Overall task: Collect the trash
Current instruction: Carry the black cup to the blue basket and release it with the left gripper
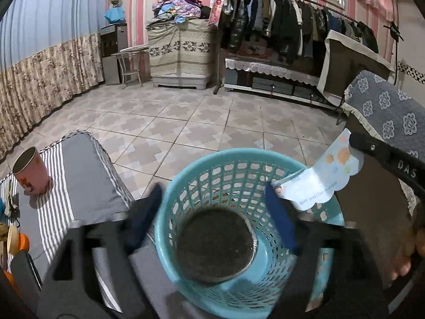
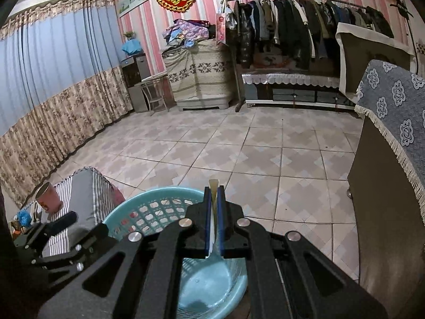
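Left wrist view: the basket sits below the spread, empty left gripper. The right gripper, jaws pressed together, pinches a card over the basket's right rim, long axis along the fingers; pale blue, spotted, probably packaging.

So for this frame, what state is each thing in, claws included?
Turquoise plastic lattice basket: upright, a dark round disc in its bottom.
Pale blue printed card wrapper: pinched in the right claw, above the basket rim.
Left claw: open, empty, over the basket.
Right claw: shut on the wrapper.
Pink paper cup: upright on the striped cushion.
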`<state>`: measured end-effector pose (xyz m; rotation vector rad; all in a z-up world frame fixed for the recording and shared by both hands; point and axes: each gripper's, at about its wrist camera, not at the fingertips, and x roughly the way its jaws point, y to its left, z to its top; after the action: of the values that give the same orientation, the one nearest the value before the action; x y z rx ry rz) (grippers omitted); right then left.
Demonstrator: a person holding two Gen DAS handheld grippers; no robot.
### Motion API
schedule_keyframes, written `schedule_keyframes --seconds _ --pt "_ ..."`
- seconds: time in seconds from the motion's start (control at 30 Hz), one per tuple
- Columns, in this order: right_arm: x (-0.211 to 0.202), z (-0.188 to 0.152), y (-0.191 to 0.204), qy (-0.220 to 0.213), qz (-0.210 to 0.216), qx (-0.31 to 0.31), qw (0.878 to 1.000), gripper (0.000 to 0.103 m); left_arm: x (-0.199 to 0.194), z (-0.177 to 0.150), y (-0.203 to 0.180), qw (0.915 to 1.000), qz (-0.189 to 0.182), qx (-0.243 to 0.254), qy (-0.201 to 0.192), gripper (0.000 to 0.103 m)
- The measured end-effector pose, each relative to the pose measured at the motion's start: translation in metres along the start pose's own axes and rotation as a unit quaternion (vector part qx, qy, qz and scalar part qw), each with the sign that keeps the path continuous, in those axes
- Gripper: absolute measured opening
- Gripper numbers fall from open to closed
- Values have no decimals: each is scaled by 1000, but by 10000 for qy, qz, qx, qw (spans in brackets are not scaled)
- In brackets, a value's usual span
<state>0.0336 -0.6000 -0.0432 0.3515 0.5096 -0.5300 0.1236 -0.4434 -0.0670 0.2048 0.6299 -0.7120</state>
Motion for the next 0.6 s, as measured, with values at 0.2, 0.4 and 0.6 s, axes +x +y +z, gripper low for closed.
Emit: schedule_keyframes --seconds 0.2,0.4,0.6 --pt "6 -5 3 157 24 -32 9999 5 -15 6 21 9989 390 -156 -188 90" --pt "13 -9 9 297 96 -55 9995 5 -41 4 62 9937 945 -484 -350 96" --pt "21 -10 23 394 186 -89 9990 5 -74 -1 98 9893 1190 -679 -493 98"
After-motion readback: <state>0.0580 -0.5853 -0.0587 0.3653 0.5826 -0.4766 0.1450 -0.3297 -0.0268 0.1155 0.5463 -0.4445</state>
